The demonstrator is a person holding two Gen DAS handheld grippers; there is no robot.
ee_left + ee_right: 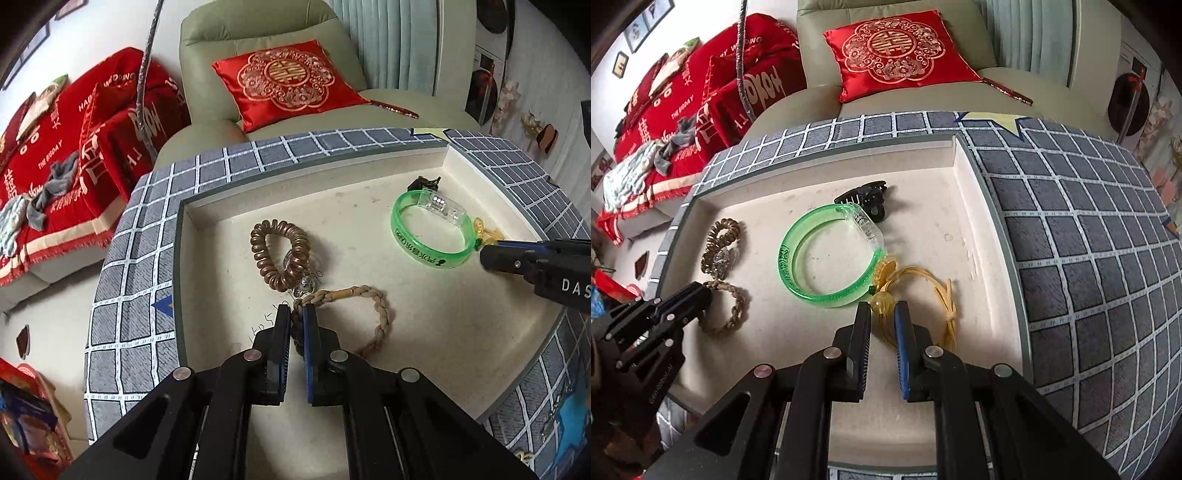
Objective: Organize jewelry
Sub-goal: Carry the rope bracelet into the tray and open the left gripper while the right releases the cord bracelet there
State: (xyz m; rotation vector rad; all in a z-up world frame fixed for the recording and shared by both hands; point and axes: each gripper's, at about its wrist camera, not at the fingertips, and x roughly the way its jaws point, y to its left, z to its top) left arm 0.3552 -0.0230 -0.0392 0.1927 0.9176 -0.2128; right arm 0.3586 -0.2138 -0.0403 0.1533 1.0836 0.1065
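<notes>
A shallow cream tray (369, 369) (979, 258) holds the jewelry. My left gripper (296, 314) is shut on the near end of a braided tan bracelet (380, 314) (735, 314). A brown spiral coil band (277, 254) (720, 240) with a silver charm lies just beyond it. My right gripper (882, 310) (487, 254) is shut on a yellow cord bracelet (938, 306) with an amber bead (881, 303). A green translucent bangle (432, 230) (827, 254) lies against that cord. A black hair claw (866, 197) (424, 182) sits behind the bangle.
The tray rests on a grey grid-patterned cloth (1089, 258) (140, 295). Behind it stand a pale green sofa (280, 22) with a red embroidered cushion (288, 81) (897, 48) and red blankets (74, 147).
</notes>
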